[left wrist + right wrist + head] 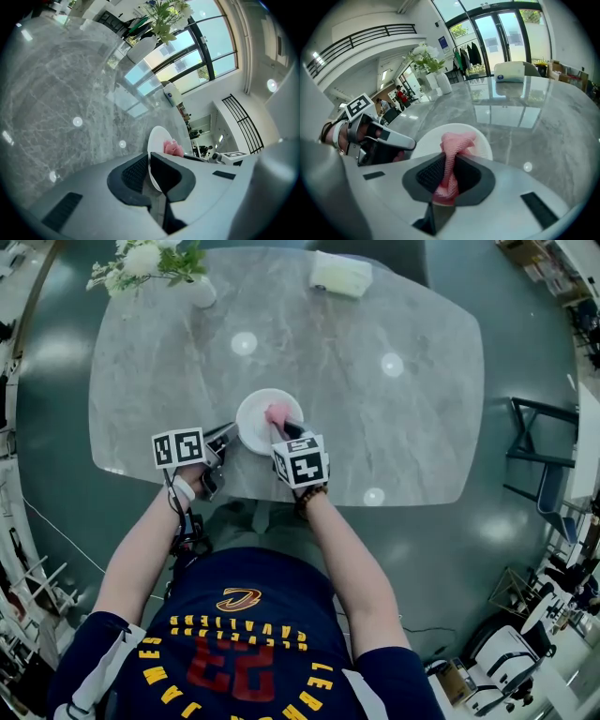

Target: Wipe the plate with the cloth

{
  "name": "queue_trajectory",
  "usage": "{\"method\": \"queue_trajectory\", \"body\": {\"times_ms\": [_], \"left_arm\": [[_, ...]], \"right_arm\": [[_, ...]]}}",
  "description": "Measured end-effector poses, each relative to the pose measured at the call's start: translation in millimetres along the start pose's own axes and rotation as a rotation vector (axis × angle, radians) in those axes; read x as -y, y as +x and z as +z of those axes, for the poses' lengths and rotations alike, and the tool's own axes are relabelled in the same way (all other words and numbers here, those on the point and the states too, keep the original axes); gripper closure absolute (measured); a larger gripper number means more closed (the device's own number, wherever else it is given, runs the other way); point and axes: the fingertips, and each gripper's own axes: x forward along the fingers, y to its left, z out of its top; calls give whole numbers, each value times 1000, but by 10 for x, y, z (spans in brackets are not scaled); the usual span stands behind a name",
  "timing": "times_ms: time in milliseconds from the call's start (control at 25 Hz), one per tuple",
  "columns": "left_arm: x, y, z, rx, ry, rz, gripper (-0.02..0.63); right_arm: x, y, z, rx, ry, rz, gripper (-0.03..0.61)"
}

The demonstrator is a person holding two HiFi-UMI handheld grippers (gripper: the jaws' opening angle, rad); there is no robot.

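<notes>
Tight pinches: left gripper (149,164) jaws on the plate (157,138) rim, right gripper (450,161) jaws on the pink cloth (457,143).

The plate (255,420) is small, round and plain white. It sits on the grey marble table (394,427) close to the near edge. Its left rim is pinched between the jaws of the left gripper (228,435), so thin white china shows between the two dark pads. Whether it lies quite flat I can't tell.

The cloth (277,414) is pink with an open mesh weave (rather like a dish rag) and is bunched into a narrow twist. The right gripper (287,427) clamps it between its pads. The crumpled loose end lies over the plate's face, right of the middle, either on it or just above.
</notes>
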Motion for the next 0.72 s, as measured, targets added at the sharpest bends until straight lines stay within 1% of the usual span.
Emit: {"method": "queue_trajectory", "body": {"times_ms": [120,280,480,560,640,720], "left_arm": [[-14,2,3,3,2,-1,594],[-13,12,-10,0,3,1,594],[-5,29,-42,-6,4,7,594],[-17,39,-44,-8,5,7,594],[-26,41,-45,-7,2,7,594],[-21,40,-51,-6,-3,7,594]], "right_arm": [[212,-92,-26,15,10,-36,532],[400,-215,-6,50,59,-68,532],[378,-325,95,95,87,-96,532],[253,-322,162,121,94,-72,532],[21,-272,190,125,94,-11,532],[-254,-190,164,106,75,55,532]]}}
